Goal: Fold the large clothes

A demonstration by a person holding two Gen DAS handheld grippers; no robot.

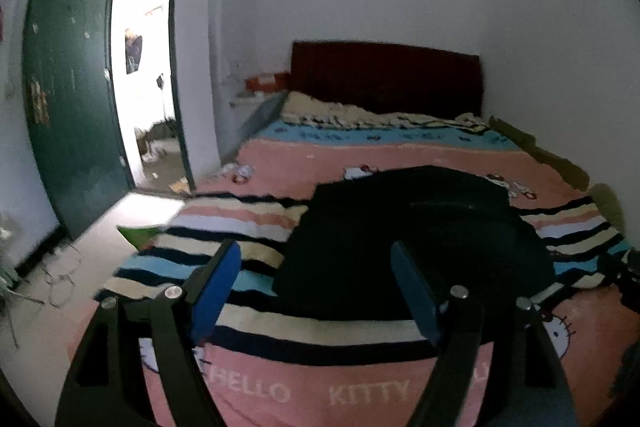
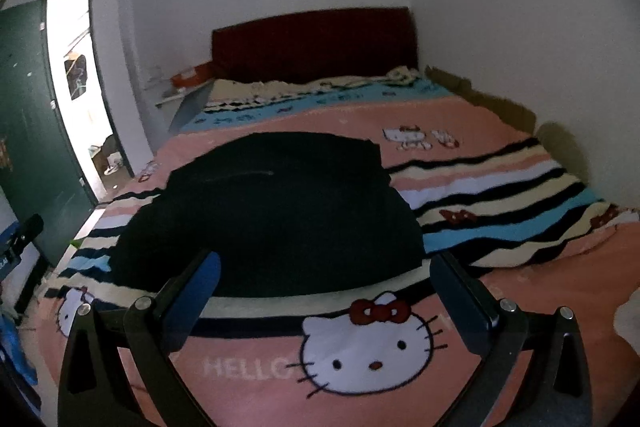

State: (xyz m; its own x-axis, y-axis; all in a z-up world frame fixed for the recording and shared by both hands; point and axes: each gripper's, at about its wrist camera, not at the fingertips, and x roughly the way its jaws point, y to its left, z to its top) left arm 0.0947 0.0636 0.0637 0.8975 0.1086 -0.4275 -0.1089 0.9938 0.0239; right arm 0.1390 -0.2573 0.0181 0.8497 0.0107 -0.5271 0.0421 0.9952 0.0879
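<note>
A large black garment (image 1: pixel 404 239) lies in a folded heap on the pink Hello Kitty bedspread (image 1: pixel 280 383). It also shows in the right wrist view (image 2: pixel 272 211), in the middle of the bed. My left gripper (image 1: pixel 316 267) is open and empty, held above the bed's near edge just short of the garment's near left side. My right gripper (image 2: pixel 324 275) is open and empty, above the near edge of the garment. Neither gripper touches the cloth.
The bedspread (image 2: pixel 520 307) covers the bed up to a dark red headboard (image 1: pixel 384 83). A white wall runs along the right side. An open green door (image 1: pixel 68 87) and a bright doorway stand to the left. Wires lie on the floor (image 1: pixel 60 279).
</note>
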